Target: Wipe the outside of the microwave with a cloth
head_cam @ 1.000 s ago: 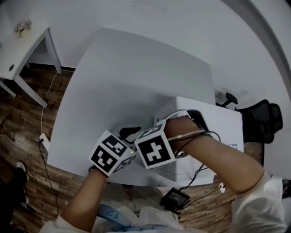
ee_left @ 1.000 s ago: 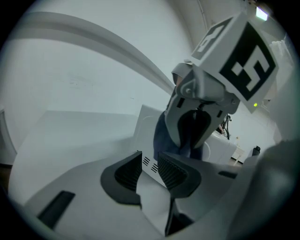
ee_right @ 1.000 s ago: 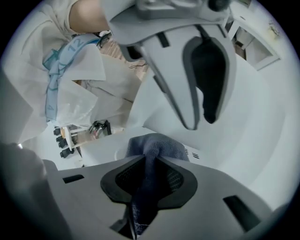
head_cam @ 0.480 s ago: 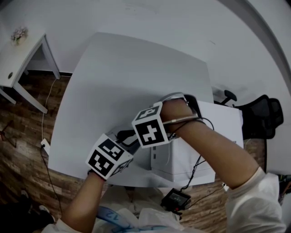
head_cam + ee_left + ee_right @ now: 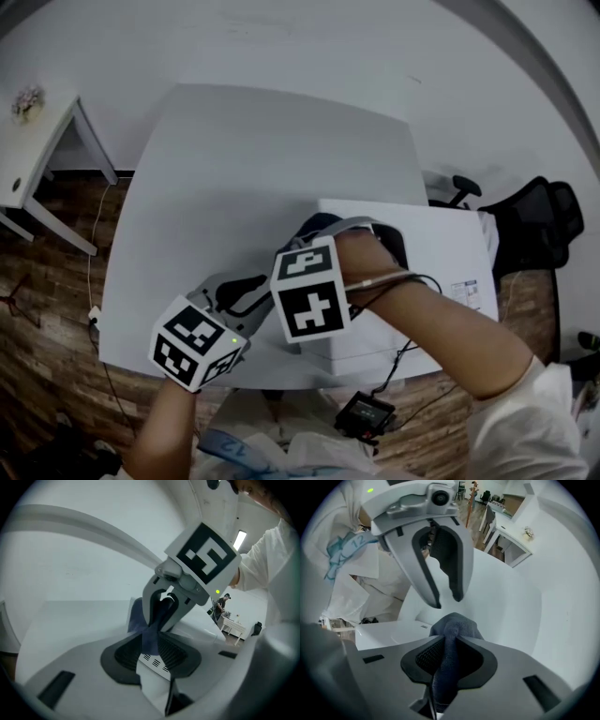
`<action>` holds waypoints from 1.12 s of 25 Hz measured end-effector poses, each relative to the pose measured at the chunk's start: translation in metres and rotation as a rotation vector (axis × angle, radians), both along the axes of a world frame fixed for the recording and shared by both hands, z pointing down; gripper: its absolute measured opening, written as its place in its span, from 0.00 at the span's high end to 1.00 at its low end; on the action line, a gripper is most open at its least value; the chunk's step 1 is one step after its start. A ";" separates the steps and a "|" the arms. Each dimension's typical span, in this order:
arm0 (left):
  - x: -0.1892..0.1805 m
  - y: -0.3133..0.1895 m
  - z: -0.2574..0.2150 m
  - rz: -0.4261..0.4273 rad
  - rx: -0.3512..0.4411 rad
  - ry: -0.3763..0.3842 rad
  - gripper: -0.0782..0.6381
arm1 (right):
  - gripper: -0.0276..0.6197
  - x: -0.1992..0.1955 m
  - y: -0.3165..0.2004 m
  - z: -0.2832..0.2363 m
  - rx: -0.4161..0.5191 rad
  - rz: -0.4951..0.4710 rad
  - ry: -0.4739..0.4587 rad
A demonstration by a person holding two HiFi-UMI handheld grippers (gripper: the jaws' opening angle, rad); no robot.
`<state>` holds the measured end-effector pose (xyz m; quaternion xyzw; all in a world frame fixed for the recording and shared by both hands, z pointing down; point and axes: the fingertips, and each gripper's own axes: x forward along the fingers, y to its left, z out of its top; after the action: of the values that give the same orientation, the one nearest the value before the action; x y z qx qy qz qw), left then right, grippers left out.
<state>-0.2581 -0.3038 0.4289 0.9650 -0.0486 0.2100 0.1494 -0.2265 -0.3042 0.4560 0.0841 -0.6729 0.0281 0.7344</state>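
The white microwave (image 5: 436, 248) stands on the right side of the white table (image 5: 234, 159). My right gripper (image 5: 445, 660) is shut on a dark blue-grey cloth (image 5: 452, 630) beside the microwave's left side; its marker cube (image 5: 309, 300) hides its jaws in the head view. In the left gripper view the right gripper (image 5: 152, 630) faces me with the cloth (image 5: 140, 620) hanging from it. My left gripper (image 5: 446, 599) stands open just in front of the cloth with nothing between its fingers. In the head view the left gripper (image 5: 246, 292) is left of the right one.
A small white side table (image 5: 28, 141) stands far left on the wooden floor. A black office chair (image 5: 539, 234) sits behind the microwave at right. A black box with cables (image 5: 364, 412) lies below the table's near edge. The person's white clothing is close behind the left gripper.
The left gripper has drawn back toward the near left. The right gripper with the cloth rose along the microwave's left side, then came back down.
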 end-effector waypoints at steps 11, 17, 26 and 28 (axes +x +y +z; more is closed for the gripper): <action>0.021 0.033 -0.061 0.041 0.077 0.003 0.75 | 0.82 -0.042 0.084 -0.036 0.173 0.076 -0.454; 0.052 0.053 -0.084 0.072 0.096 0.024 0.75 | 0.82 -0.018 0.100 -0.061 0.288 0.253 -0.654; 0.108 0.090 -0.103 0.120 0.128 0.025 0.75 | 0.82 0.102 0.136 -0.067 0.486 0.632 -0.677; 0.124 0.102 -0.105 0.145 0.134 0.025 0.75 | 0.82 0.131 0.143 -0.068 0.548 0.753 -0.689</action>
<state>-0.1339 -0.2020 0.3244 0.9763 0.0094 0.2045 0.0695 -0.0956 -0.1611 0.3882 0.4911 -0.7794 0.1380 0.3638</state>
